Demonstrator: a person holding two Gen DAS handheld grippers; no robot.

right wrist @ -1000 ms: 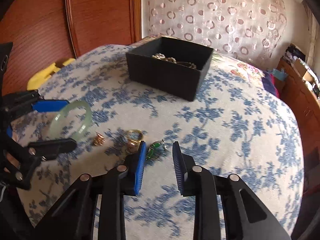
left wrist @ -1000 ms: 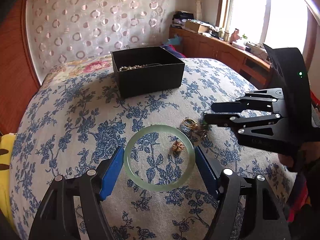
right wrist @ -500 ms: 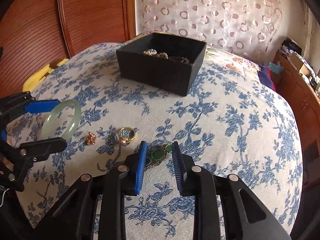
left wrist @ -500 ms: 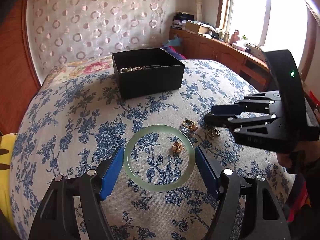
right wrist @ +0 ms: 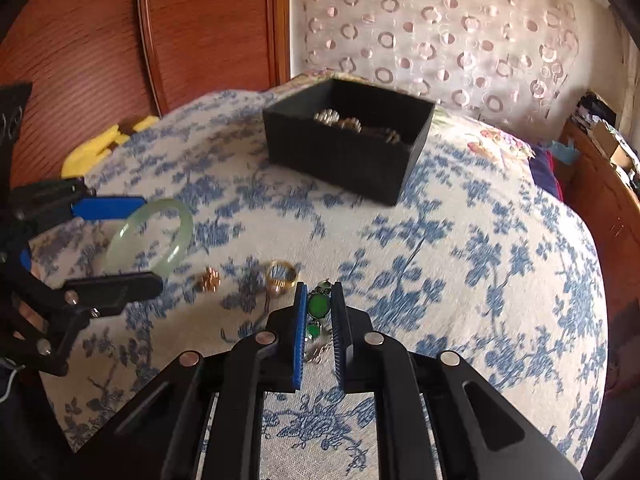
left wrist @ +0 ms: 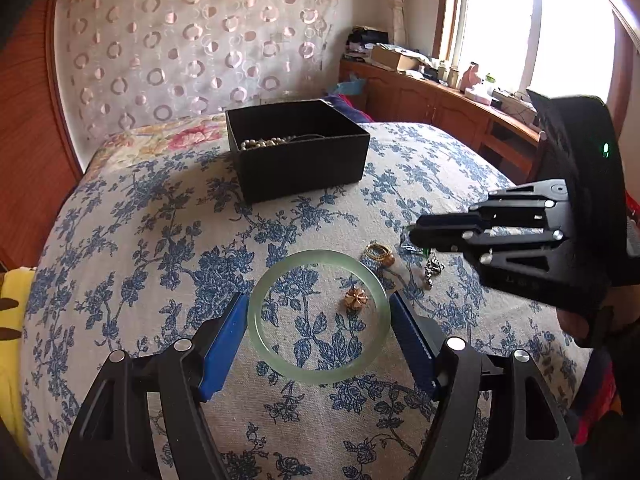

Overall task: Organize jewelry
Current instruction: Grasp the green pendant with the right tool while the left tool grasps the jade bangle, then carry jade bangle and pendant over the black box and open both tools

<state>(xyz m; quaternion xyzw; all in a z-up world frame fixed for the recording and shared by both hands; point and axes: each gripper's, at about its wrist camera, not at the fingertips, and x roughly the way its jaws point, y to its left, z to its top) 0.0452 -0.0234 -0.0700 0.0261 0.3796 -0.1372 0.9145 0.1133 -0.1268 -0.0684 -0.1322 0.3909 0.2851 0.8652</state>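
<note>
My left gripper (left wrist: 318, 320) is shut on a pale green jade bangle (left wrist: 318, 374) and holds it just above the bedspread. My right gripper (right wrist: 319, 306) has closed on a green-stone piece of jewelry (right wrist: 318, 307) with a silver chain; in the left wrist view it (left wrist: 412, 236) hangs from the right fingertips. A gold ring (right wrist: 281, 273) and a small copper flower piece (right wrist: 210, 279) lie on the cloth between the grippers. The black open box (left wrist: 298, 152) with pearls and other jewelry stands further back.
The blue floral bedspread (right wrist: 460, 260) covers the bed. A yellow object (right wrist: 100, 148) lies at the left edge by the wooden headboard. A wooden cabinet (left wrist: 440, 104) with clutter stands under the window at the right.
My right gripper has narrowed its jaws around the green-stone piece and lifted it slightly. The left gripper with the bangle has stayed still.
</note>
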